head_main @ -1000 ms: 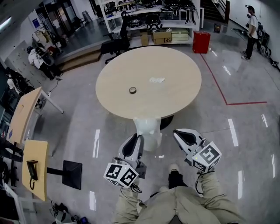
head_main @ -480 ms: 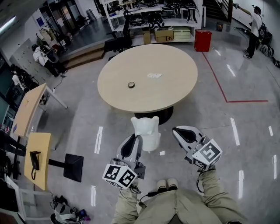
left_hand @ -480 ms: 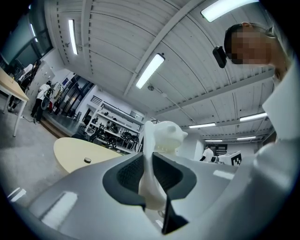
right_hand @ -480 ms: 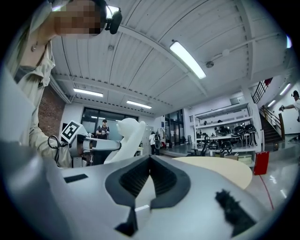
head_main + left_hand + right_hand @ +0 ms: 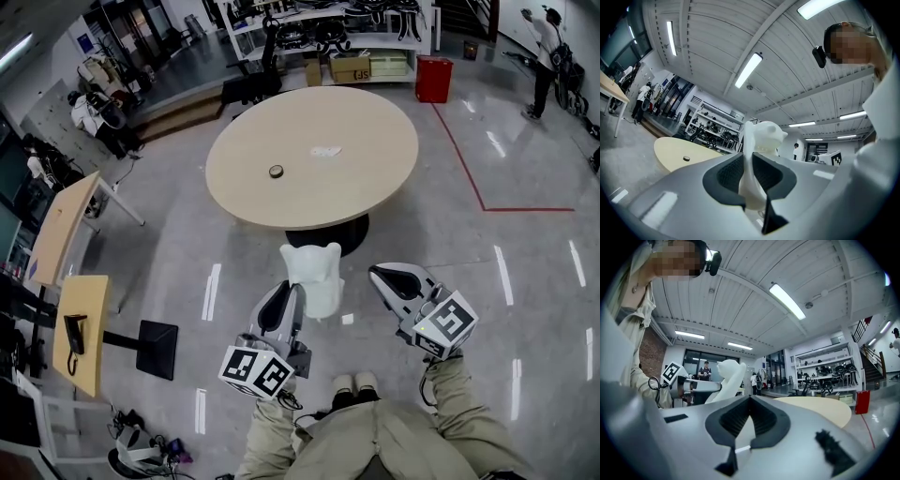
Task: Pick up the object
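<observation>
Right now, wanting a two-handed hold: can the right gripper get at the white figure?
Probably yes: the figure, clamped in the left gripper, stands beside the right gripper with nothing between them. The right gripper's jaws are together, though, and must open first.

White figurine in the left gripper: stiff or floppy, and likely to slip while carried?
Probably stiff: the white figurine holds its moulded shape upright past the left gripper. The jaws pinch only a thin part, and its surface looks smooth, so it may pivot or slip.
</observation>
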